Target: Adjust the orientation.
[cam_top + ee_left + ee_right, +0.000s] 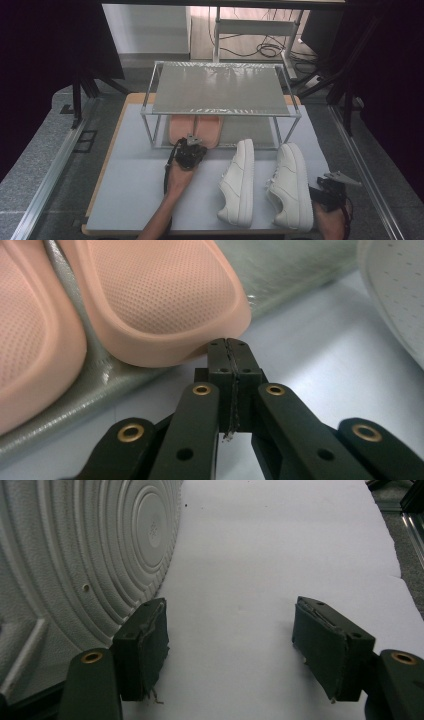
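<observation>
A pair of pink perforated slippers [195, 129] lies on the lower shelf of a metal rack [220, 113]. My left gripper [192, 145] is just in front of them. In the left gripper view its jaws are pressed together with nothing between them, and the left gripper's tips [227, 346] are right at the rim of the nearer slipper [160, 300]. Two white sneakers [239, 182] [290, 185] lie on the white mat. My right gripper [332, 190] is beside the right one, and the right gripper [230, 617] stands open, its left finger [147, 645] close to the ringed sole [75, 555].
The rack's top shelf [220, 87] overhangs the slippers and is bare. The lower shelf's edge [75, 400] is a low grey lip. A white sneaker's toe [395, 290] lies right of the left gripper. The white mat [135, 185] is bare on the left; the table's front edge is near.
</observation>
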`<move>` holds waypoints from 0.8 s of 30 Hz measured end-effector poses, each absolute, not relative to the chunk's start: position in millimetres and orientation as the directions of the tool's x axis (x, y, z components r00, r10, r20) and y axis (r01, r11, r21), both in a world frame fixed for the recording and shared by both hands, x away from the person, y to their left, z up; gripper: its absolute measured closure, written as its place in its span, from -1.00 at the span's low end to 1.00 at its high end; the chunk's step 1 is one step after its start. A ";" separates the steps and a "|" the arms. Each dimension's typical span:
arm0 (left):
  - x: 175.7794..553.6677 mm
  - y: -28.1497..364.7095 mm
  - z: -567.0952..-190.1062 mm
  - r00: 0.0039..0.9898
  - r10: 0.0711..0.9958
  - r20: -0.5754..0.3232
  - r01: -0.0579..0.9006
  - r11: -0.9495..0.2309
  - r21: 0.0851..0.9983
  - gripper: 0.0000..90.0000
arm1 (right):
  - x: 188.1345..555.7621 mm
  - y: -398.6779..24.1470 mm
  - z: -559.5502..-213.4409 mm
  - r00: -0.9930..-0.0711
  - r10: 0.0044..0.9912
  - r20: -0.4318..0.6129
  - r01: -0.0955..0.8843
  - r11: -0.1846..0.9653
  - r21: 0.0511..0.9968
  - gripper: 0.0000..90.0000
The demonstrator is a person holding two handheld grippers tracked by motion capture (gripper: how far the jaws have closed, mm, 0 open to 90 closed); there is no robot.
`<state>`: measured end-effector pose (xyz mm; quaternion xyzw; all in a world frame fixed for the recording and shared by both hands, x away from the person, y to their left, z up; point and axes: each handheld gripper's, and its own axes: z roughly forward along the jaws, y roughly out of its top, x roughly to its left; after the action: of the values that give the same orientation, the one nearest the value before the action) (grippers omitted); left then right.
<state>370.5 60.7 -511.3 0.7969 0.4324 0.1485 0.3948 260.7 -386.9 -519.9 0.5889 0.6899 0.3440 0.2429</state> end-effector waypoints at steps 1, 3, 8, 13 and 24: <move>370.5 60.7 -511.3 0.582 0.806 -0.105 0.572 -0.314 0.758 1.00 | 260.7 -386.9 -519.9 -0.188 0.980 0.070 0.645 0.070 0.761 -0.31; 373.9 60.1 -512.1 0.576 0.810 -0.108 0.575 -0.308 0.758 1.00 | 260.7 -387.0 -519.9 -0.190 0.979 0.069 0.645 0.071 0.761 -0.31; 383.4 60.3 -516.7 0.568 0.815 -0.113 0.580 -0.299 0.758 1.00 | 260.7 -387.1 -519.9 -0.190 0.979 0.068 0.645 0.072 0.761 -0.31; 386.9 59.8 -517.5 0.561 0.819 -0.123 0.588 -0.289 0.755 1.00 | 260.7 -387.1 -519.9 -0.191 0.979 0.068 0.645 0.073 0.761 -0.31; 381.9 66.3 -514.1 0.562 0.816 -0.138 0.579 -0.268 0.770 0.99 | 260.7 -387.0 -519.9 -0.189 0.980 0.070 0.645 0.070 0.761 -0.31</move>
<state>381.9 66.3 -514.1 0.7832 0.4454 0.1444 0.4092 260.7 -387.0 -519.9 0.5886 0.6900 0.3441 0.2431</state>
